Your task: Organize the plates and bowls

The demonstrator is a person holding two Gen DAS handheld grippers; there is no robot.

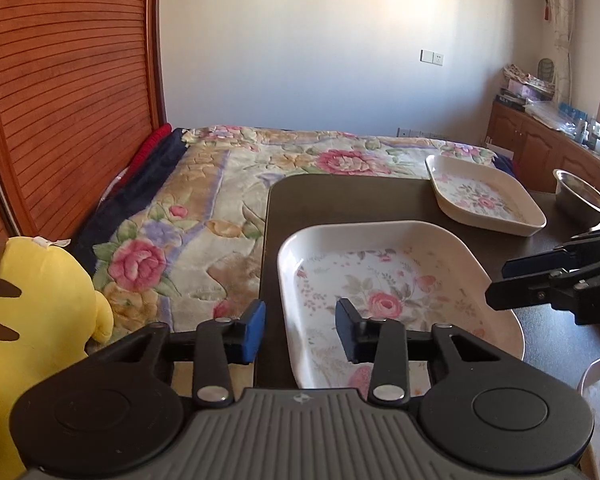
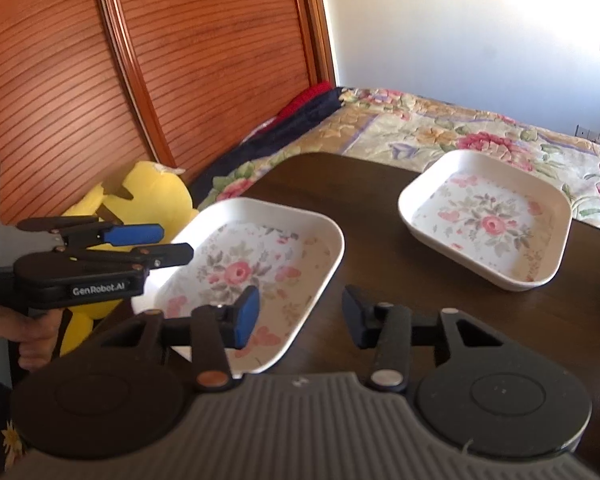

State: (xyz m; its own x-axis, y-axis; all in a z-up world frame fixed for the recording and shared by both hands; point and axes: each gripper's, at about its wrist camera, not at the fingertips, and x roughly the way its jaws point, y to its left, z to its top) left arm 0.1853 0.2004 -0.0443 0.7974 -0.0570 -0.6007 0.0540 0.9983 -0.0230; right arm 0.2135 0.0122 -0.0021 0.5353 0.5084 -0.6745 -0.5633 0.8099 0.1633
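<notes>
Fingers of the left hand-held gripper (image 1: 300, 330) straddle the near dish's (image 1: 384, 280) left rim, part-open and not pressing, seemingly lined up to pinch it. Across that dish, the right hand-held gripper (image 2: 298, 316) brackets the opposite rim, equally part-open and empty; the second floral dish (image 2: 486, 218) waits further along the worktop (image 2: 380, 184), probably the stacking partner. "GenRobot.AI" is printed on the left tool.

Home bedroom: bed (image 1: 284, 152), wardrobe (image 1: 68, 80)

Cut off / hidden bits
Steel bowl (image 1: 580, 196) cropped at right edge; near plate's (image 1: 380, 280) front rim hidden behind left gripper (image 1: 300, 330); hand (image 2: 28, 332) only partly visible.
</notes>
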